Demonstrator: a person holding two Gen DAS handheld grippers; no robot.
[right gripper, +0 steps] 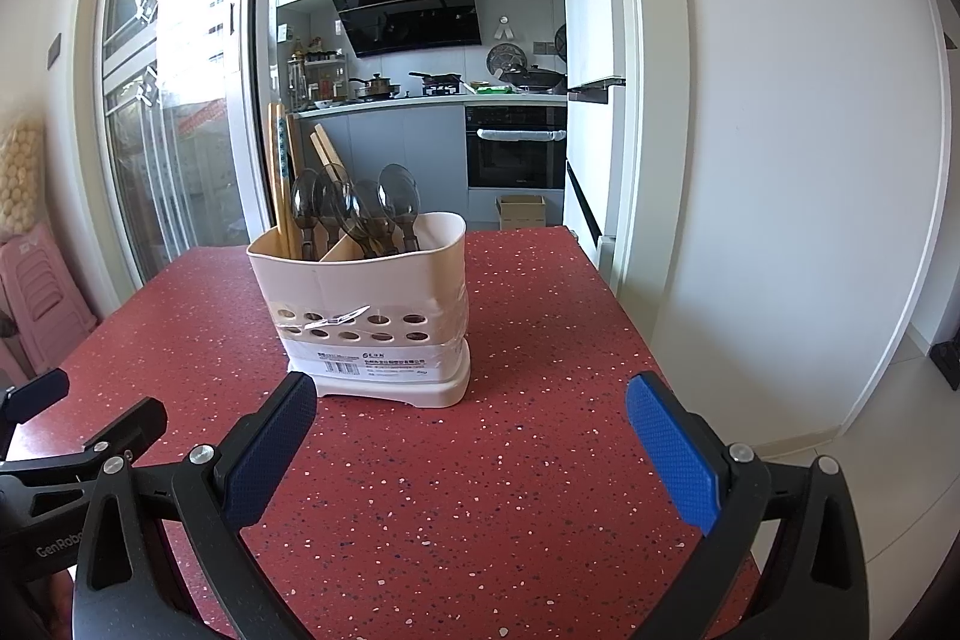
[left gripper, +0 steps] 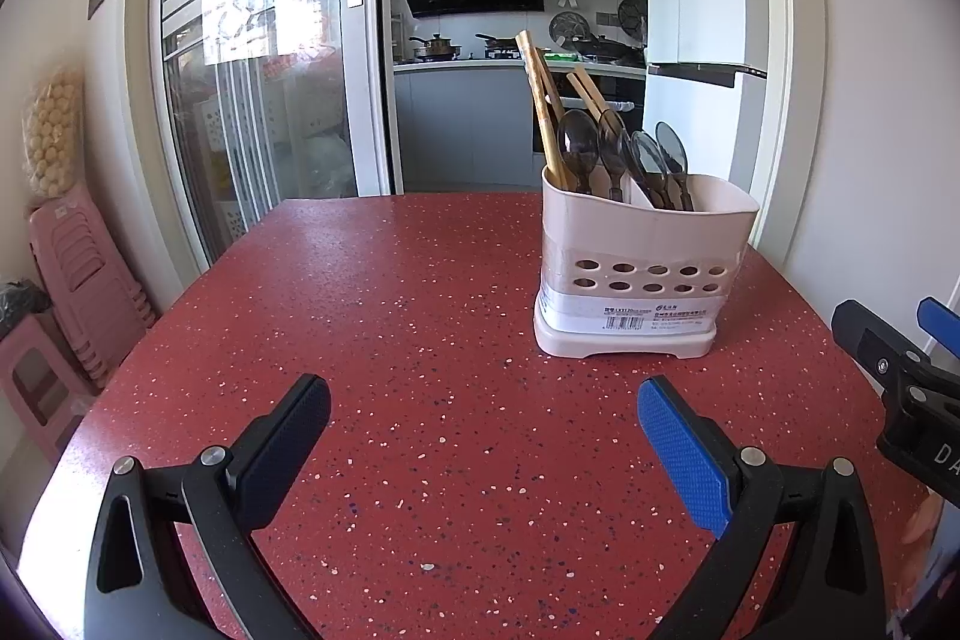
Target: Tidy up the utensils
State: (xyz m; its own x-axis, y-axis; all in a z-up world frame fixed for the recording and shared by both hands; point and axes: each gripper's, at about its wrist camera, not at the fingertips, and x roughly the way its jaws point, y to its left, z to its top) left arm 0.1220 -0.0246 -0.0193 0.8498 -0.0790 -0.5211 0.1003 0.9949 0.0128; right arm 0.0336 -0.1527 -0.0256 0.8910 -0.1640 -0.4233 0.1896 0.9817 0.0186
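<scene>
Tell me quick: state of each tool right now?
Left tool: open, holding nothing.
Right tool: open, holding nothing.

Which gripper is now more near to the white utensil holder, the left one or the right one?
Right. The right gripper is open just in front of the utensil holder, one finger almost at its base. The left gripper, also open, sits further back and to the holder's left.

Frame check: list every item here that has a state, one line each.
left gripper: open, empty, above the table
right gripper: open, empty
utensil holder: upright on the red table
spoons: standing in the holder, bowls up
chopsticks: standing in the holder, leaning
sliding glass door: slid aside, doorway open
</scene>
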